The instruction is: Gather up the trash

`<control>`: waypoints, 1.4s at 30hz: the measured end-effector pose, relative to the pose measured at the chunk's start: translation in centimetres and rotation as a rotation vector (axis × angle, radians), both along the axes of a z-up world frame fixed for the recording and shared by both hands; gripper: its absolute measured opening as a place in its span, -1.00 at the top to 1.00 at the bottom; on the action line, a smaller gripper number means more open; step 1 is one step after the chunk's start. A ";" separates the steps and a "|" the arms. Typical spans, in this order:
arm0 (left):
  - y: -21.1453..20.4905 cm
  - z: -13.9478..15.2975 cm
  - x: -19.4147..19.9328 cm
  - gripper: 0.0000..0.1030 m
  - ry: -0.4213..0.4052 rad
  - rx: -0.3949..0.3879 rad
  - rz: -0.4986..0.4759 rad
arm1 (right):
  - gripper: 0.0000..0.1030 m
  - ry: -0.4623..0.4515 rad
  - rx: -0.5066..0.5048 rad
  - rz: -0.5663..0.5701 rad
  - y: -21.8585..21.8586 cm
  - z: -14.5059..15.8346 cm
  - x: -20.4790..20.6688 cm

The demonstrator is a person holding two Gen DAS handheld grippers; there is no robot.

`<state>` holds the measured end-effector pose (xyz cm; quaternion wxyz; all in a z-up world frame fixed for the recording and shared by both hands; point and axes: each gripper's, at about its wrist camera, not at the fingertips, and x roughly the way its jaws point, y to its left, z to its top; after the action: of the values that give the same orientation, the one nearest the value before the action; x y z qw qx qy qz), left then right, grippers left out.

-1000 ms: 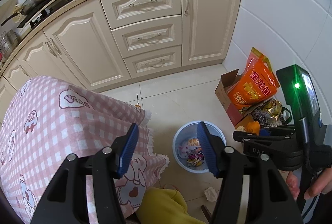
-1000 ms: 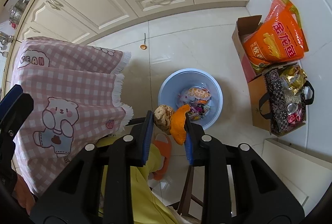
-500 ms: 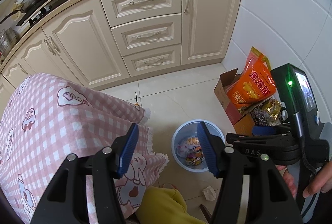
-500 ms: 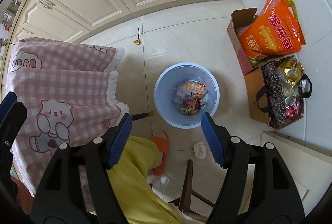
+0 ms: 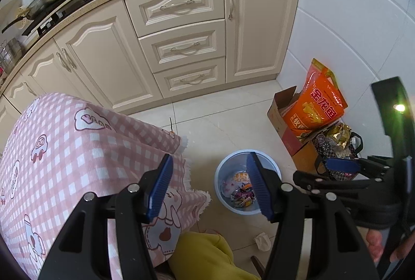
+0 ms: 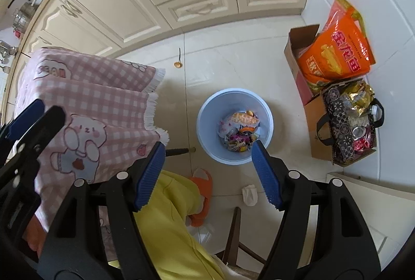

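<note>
Gone from your right gripper [image 6: 207,171] is the orange peel scrap it pinched a second ago; its fingers now stand wide apart, empty, above the blue bin [image 6: 207,108]. Your left gripper [image 5: 207,186] hovers with fingers apart over the checked tabletop [image 5: 77,150] edge, holding nothing. That drop looks finished. Next, you likely go for the crumpled tissue [image 6: 249,194] on the floor just beside the bin.
</note>
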<state>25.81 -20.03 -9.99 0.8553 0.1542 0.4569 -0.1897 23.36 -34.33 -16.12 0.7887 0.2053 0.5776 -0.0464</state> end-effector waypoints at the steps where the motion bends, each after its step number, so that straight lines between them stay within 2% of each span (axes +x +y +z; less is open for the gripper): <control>1: 0.0 0.1 -0.3 -0.15 -0.004 -0.001 0.000 | -0.33 -0.009 -0.005 0.000 0.1 0.3 -0.3; 9: 1.1 0.5 -2.9 -0.19 -0.027 -0.010 0.007 | -0.33 -0.132 -0.036 -0.035 0.9 3.1 -4.3; 22: 4.2 1.9 -9.3 -0.26 -0.082 -0.084 0.038 | -0.35 -0.317 -0.094 -0.067 2.9 5.6 -10.4; 28: 6.9 2.3 -13.1 -0.29 -0.139 -0.127 0.085 | -0.37 -0.413 -0.132 -0.051 4.3 5.7 -13.0; 38: 11.4 2.3 -19.1 -0.33 -0.229 -0.201 0.150 | -0.38 -0.603 -0.136 0.009 7.1 5.8 -17.2; 42: 13.1 3.0 -21.2 -0.33 -0.290 -0.237 0.180 | -0.38 -0.683 -0.139 0.040 8.4 6.1 -18.6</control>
<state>4.64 -6.97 -6.95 0.9378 0.0366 0.3153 -0.1409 4.73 -25.90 -10.04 0.9493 0.1436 0.2796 0.0013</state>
